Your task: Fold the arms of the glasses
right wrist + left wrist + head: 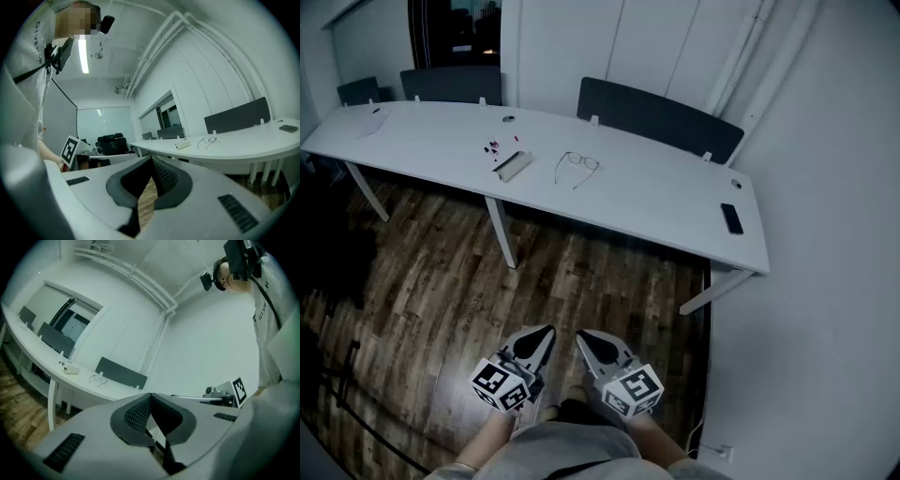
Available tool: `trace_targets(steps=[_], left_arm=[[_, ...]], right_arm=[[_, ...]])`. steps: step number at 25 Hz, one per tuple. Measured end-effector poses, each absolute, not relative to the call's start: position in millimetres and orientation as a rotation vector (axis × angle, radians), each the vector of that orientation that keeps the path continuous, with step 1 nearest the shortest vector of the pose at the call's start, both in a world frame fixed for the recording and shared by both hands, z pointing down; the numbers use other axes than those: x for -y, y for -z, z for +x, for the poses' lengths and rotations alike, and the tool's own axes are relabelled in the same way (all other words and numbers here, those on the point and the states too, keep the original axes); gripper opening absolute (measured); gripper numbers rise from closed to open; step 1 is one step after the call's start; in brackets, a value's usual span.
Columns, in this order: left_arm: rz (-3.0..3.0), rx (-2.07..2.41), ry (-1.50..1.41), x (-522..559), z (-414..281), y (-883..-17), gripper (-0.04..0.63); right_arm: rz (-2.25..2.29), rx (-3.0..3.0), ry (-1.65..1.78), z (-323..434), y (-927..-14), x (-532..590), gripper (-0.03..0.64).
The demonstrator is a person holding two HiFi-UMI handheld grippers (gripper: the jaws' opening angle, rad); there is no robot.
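the glasses (577,165) lie on the long white table (675,202), about midway along it and between its near and far edges, well apart from both grippers. their arms are unfolded. the lenses sit toward the far edge, where a dark divider panel (661,117) stands, and the two arms run back toward the near edge, slanting a little to the left. the front of the frame lies roughly along the table's length. near the glasses on their left rests a small white box (512,166) (oblong, set at an angle), with a few tiny dark bits (494,146) beyond it that are too small to name. a black phone (731,217) lies flat near the table's right end.

the left gripper (549,330) and the right gripper (580,336) are held side by side low over the wooden floor (422,281), short of the table's near edge, tips pointing toward it. each gripper's own view shows its jaws clenched together, the tips meeting, with nothing between them.
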State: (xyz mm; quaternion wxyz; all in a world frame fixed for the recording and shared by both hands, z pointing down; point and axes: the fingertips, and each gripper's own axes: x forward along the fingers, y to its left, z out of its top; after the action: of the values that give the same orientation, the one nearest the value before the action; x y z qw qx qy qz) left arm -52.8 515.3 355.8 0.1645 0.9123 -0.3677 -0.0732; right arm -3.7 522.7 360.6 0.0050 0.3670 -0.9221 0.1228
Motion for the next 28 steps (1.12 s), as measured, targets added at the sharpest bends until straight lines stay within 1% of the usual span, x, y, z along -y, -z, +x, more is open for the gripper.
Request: trace_targets(steps=[7, 14, 23, 28], left_arm=[[2.633, 1.161, 0.227, -474.7, -48.4, -343.6, 0.014], [2.639, 1.297, 0.235, -449.0, -43.3, -335.7, 0.014], [2.61, 1.393, 0.267, -430.0, -54.2, -342.2, 0.014], [2.594, 1.407, 0.273, -402.4, -64.8, -346.1, 0.014]], right_arm=[[1.244, 2.86, -0.195, 13.2, -346.9, -481.5, 0.018], [1.235, 2.886, -0.113, 28.5, -340.1, -460.8, 0.018], [1.186, 2.916, -0.114, 30.6, -344.5, -445.1, 0.018], [1.185, 2.914, -0.138, 22.5, -347.3, -420.7, 0.018]])
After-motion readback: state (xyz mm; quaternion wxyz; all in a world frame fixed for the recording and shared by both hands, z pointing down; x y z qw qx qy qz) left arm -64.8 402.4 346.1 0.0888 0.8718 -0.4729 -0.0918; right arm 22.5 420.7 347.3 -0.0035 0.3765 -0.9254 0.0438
